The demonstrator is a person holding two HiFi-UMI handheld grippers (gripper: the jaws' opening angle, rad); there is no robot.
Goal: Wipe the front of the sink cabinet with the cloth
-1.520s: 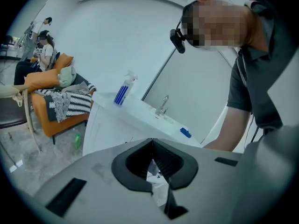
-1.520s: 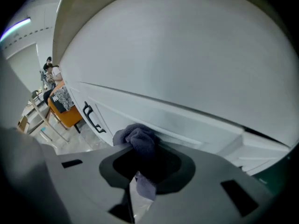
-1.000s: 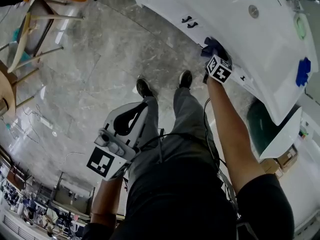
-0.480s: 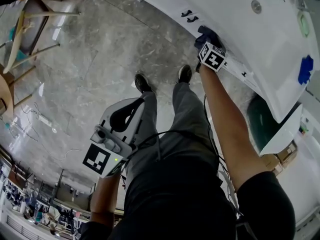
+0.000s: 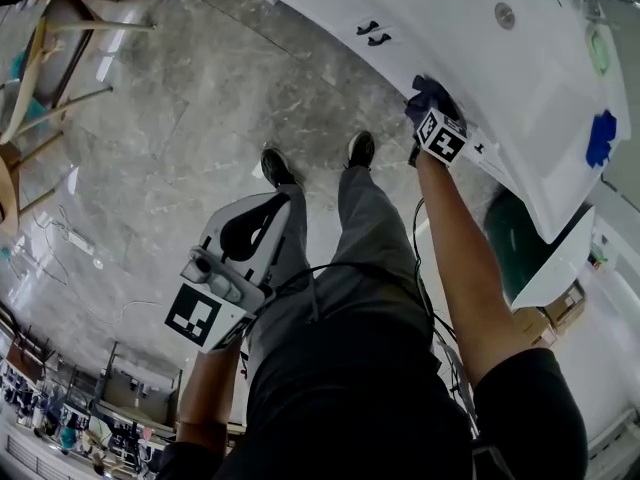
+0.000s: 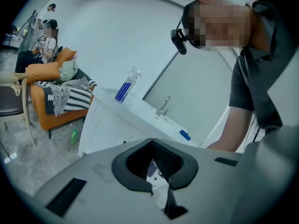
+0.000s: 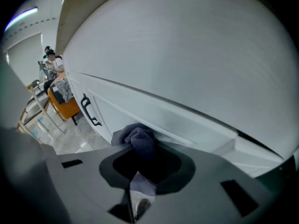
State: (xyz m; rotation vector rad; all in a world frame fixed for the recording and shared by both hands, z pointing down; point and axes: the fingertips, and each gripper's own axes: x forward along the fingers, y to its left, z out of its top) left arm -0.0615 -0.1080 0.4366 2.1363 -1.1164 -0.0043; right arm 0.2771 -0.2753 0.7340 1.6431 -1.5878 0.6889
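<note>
The white sink cabinet front [image 5: 440, 43] runs across the top of the head view, with two black handles [image 5: 368, 33] on it. My right gripper [image 5: 437, 128] is shut on a dark blue-grey cloth [image 5: 428, 93] and presses it against the cabinet just under the countertop edge. In the right gripper view the bunched cloth [image 7: 138, 141] sticks out of my right gripper [image 7: 142, 164] and touches the white panel [image 7: 154, 115], right of a black handle [image 7: 88, 110]. My left gripper [image 5: 262, 223] hangs by the person's left thigh, shut and holding nothing. It [image 6: 156, 164] points toward the cabinet from a distance.
The person's shoes [image 5: 275, 168] stand on the marble floor just before the cabinet. A wooden chair [image 5: 50, 58] is at the left. On the countertop are a spray bottle [image 6: 126, 85], a faucet [image 6: 163, 107] and a blue item [image 5: 600, 138]. An orange sofa [image 6: 46, 78] stands beyond.
My right gripper slid the cloth along the cabinet toward the handles, then back to the right and lower. The left gripper stayed by the thigh.
</note>
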